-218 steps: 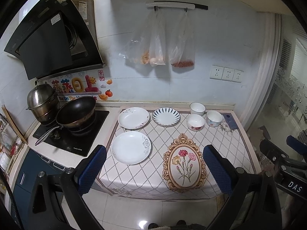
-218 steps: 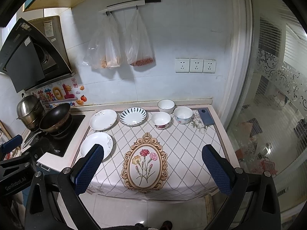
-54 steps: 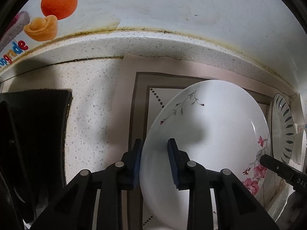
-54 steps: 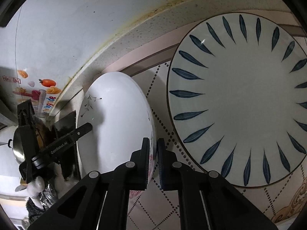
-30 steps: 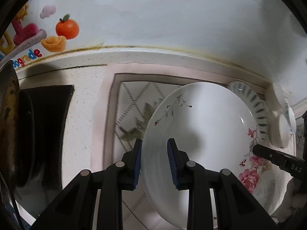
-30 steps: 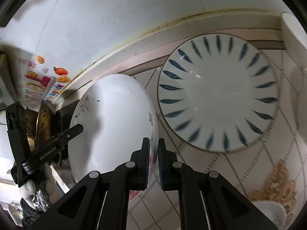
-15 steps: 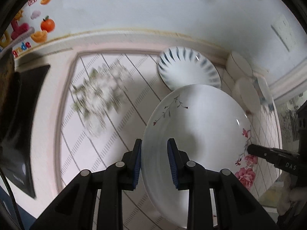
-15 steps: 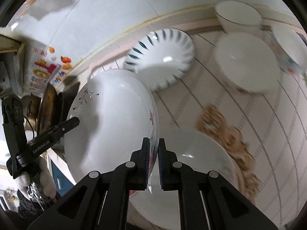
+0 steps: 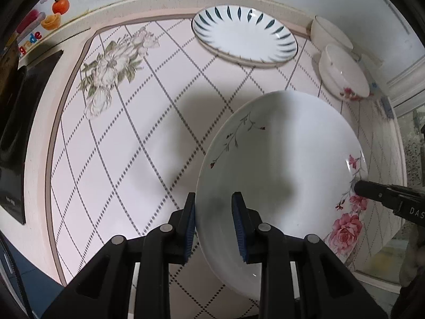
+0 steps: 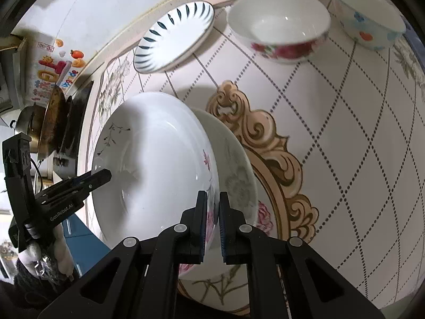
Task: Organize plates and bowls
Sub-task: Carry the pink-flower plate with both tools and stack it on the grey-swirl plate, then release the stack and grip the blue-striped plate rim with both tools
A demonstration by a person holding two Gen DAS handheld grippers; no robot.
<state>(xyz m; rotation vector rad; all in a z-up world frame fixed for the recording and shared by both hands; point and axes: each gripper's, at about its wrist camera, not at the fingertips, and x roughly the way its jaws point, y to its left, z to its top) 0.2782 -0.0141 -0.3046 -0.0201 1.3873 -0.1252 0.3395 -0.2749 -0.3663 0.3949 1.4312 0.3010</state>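
Left wrist view. Left gripper (image 9: 213, 222): blue pads narrowed onto the near rim of the rose plate (image 9: 281, 175), one pad under the rim, one on the inner face. Plate held off the tablecloth (image 9: 119, 138), tilted, casting a shadow on the diamond pattern. Right gripper (image 9: 358, 187): black finger tip clamped on the plate's opposite rim by the pink rose print. Blue-leaf plate (image 9: 244, 37): flat at the far edge of the cloth, well apart from the held plate. Plain white bowl (image 9: 330, 33) and red-flower bowl (image 9: 344, 73): side by side at the far right corner, near the wall. Cooktop (image 9: 24, 133): black, along the left edge of the counter. Open cloth lies left of the held plate, up to the printed grey flower.

Right wrist view. Right gripper (image 10: 211, 222): pads nearly together, pinching the thin rim of the rose plate (image 10: 154, 164). Grey-flower plate (image 10: 236, 175): directly beneath and to the right of the held plate, resting on the gold-framed medallion (image 10: 276, 148); whether the two plates touch cannot be told. Left gripper (image 10: 106, 176): gripping the far rim; a gloved hand behind it. Blue-leaf plate (image 10: 174, 36) at the far edge. Red-flower bowl (image 10: 279, 24) and pale blue bowl (image 10: 368, 17) at the far right, apart from the plates. Open cloth to the right of the medallion
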